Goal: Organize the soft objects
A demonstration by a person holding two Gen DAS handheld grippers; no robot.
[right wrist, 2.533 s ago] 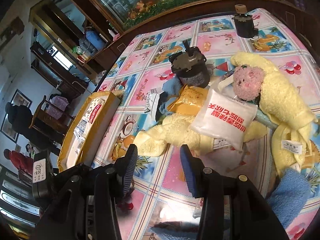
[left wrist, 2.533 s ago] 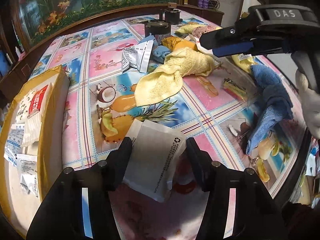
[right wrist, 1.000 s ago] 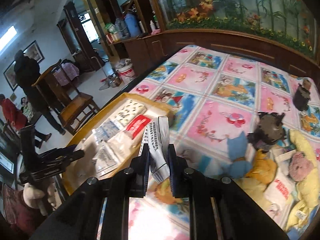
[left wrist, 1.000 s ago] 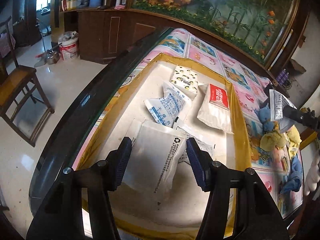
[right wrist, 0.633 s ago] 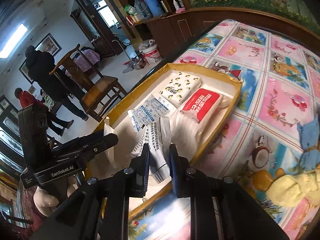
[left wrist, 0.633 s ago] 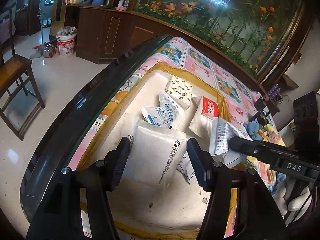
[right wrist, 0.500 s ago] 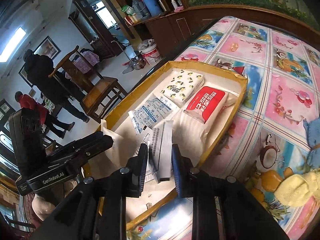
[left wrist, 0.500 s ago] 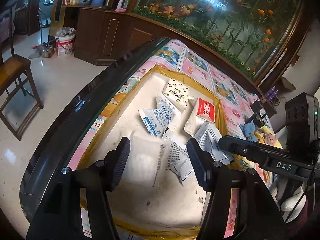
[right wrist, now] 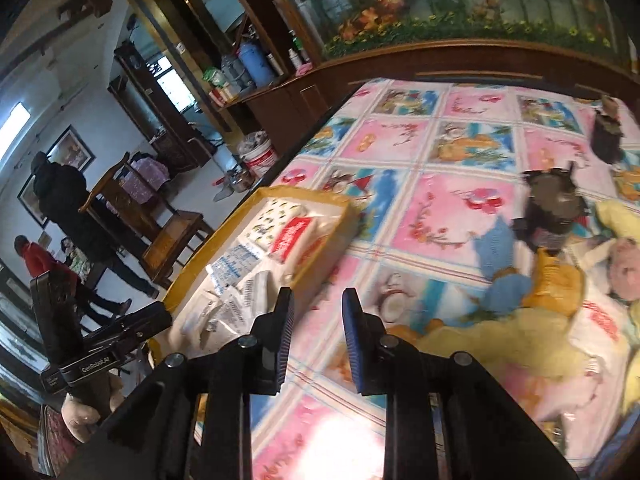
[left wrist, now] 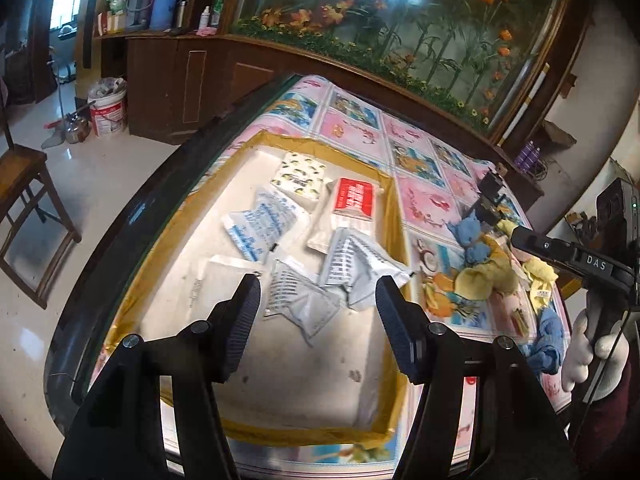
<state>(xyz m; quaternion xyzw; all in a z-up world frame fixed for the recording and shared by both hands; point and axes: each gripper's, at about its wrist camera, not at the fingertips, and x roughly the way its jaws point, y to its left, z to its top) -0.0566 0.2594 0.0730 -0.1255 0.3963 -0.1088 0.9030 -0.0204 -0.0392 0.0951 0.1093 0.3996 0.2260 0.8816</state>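
Above the yellow-rimmed tray (left wrist: 394, 216) my left gripper (left wrist: 316, 300) hangs with its fingers spread wide and nothing between them. Inside the tray lie the soft packets: two grey printed pouches (left wrist: 352, 264) near its right wall, a red-labelled bag (left wrist: 354, 200) and a spotted pack (left wrist: 300, 172) toward its far end. Right of the tray, over the patterned tablecloth (right wrist: 452, 200), my right gripper (right wrist: 318, 320) is parted and empty, with the yellow towel (right wrist: 492, 340) farther right.

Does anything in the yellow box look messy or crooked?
Yes. Two grey printed packets lie crumpled and tilted in the yellow box, one poking over its right rim. The spotted pack and red-label pack lie flatter. Both grippers, left and right, are open and empty.
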